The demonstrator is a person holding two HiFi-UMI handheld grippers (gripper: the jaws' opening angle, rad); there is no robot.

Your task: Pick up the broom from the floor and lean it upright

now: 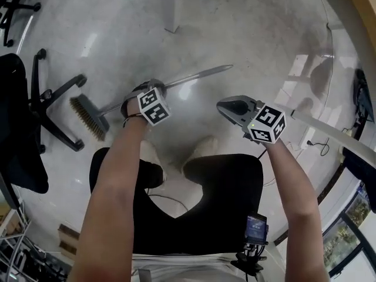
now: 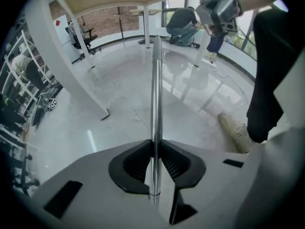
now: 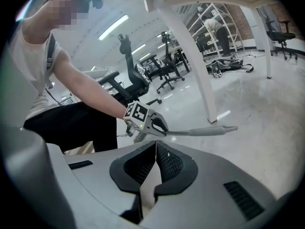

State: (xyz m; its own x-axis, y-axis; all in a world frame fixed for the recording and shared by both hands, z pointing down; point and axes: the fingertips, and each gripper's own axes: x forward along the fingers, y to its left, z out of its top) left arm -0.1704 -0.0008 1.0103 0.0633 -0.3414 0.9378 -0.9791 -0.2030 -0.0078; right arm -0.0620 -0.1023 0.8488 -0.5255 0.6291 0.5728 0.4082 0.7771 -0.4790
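Note:
The broom lies slanted across the head view, with its bristle head (image 1: pixel 88 117) at the left by the chair base. Its silver handle (image 1: pixel 197 75) runs up to the right. My left gripper (image 1: pixel 144 94) is shut on the handle a little way from the head. In the left gripper view the black pads (image 2: pixel 172 162) press the metal handle (image 2: pixel 155 94) from both sides. My right gripper (image 1: pixel 230 108) hovers to the right of the handle, apart from it. Its jaws (image 3: pixel 156 146) are shut with nothing between them, and it looks toward the left gripper (image 3: pixel 144 119) and the handle's grip end (image 3: pixel 209 130).
A black office chair (image 1: pixel 32 98) with a star base stands at the left, close to the bristle head. A white table leg (image 1: pixel 172 7) rises beyond the handle tip, and another white leg (image 2: pixel 66 68) stands left of the handle. The person's shoes (image 1: pixel 200 153) are below the grippers. A cable and a socket (image 1: pixel 310 138) are at the right.

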